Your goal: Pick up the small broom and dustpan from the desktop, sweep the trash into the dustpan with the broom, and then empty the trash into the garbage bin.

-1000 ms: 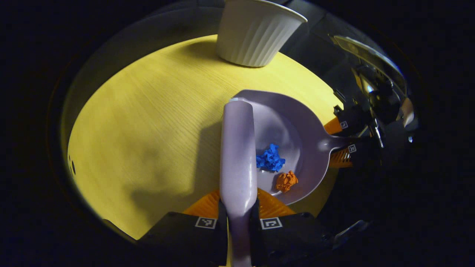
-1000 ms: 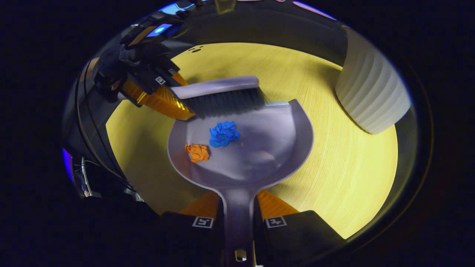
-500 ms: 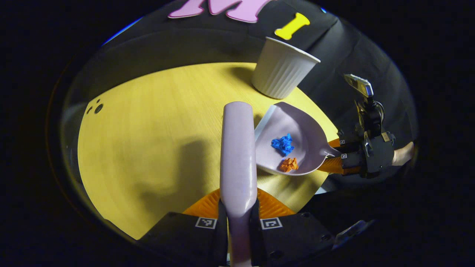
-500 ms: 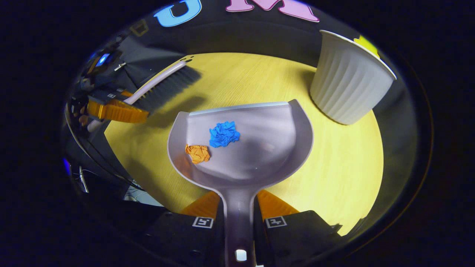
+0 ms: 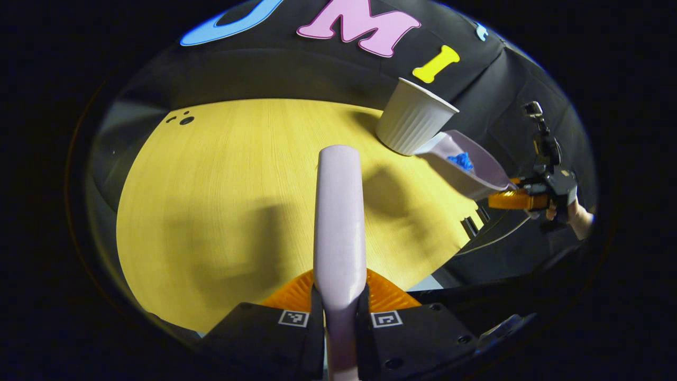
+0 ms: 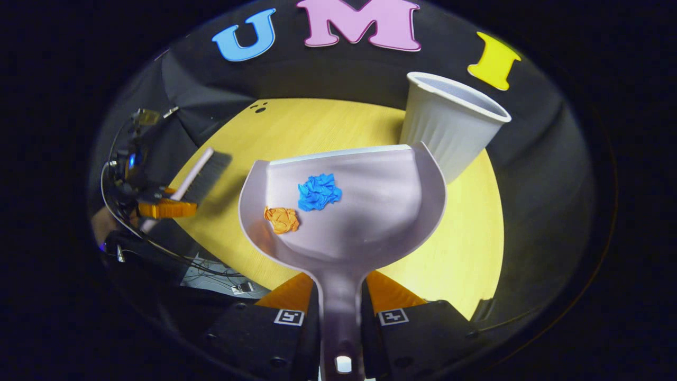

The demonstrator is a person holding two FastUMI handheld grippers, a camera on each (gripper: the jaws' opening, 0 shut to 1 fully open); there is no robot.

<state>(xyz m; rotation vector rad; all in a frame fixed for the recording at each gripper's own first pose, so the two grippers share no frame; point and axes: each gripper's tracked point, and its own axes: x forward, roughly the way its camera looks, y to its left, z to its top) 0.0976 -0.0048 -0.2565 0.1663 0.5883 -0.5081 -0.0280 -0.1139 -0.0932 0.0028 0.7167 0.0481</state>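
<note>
In the right gripper view, the right gripper (image 6: pixel 341 312) sits at the bottom edge, both fingers pressed against the narrow handle of the dustpan (image 6: pixel 370 211), one on each side. The dustpan is pale lilac plastic, smooth and slightly glossy, with a rounded back wall that widens to a straight front lip pointing away from the gripper. It is lifted off the desktop (image 6: pixel 476 248), a round yellow wood-grain surface. Two pieces of trash lie inside the pan: a crumpled blue paper ball (image 6: pixel 319 191) near the middle and a smaller crumpled orange paper ball (image 6: pixel 282 219) just beside it, near the left wall. Beyond the pan's front right corner stands the garbage bin (image 6: pixel 449 124), a white ribbed tub that flares toward its open top, at the far edge of the desktop.

In the left gripper view, the left gripper (image 5: pixel 339 317) clamps both fingers on the broom (image 5: pixel 338 211), whose smooth lilac back runs straight away from the camera above the desktop. Seen far off in the right gripper view, the broom has dark bristles. In the left gripper view, the dustpan hangs tilted just beside the bin, the blue ball visible inside.
</note>
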